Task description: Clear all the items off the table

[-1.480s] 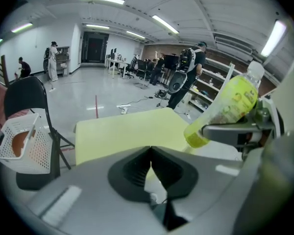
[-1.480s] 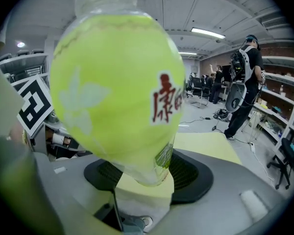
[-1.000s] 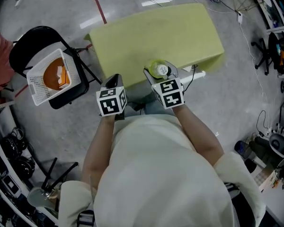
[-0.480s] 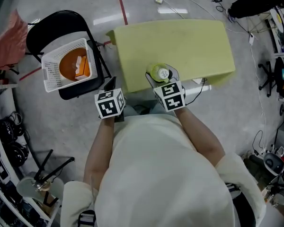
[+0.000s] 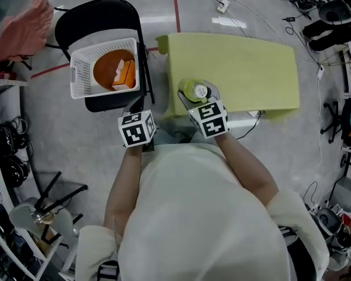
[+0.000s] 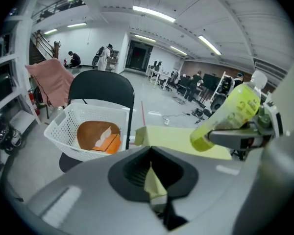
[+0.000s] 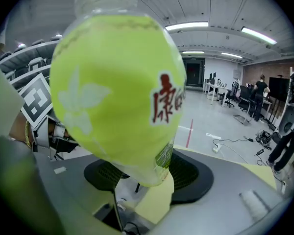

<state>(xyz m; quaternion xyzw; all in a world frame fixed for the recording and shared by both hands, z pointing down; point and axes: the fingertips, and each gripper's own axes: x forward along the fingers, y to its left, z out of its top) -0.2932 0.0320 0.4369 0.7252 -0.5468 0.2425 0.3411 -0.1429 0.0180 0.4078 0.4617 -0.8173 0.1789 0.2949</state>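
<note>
Our right gripper [image 5: 198, 91] grips a green bottle [image 7: 115, 82] low on its body and holds it tilted above the near edge of the yellow table [image 5: 251, 63], which looks bare otherwise. Our left gripper [image 6: 154, 185] has its jaws pressed together on nothing. The bottle looks like thin plastic with a slick label, so we judge it light, a little squashy and prone to slip. A firm hold mid-body suits it best. A white basket [image 5: 81, 78] waits on the chair [image 5: 96, 16] beside the table.
</note>
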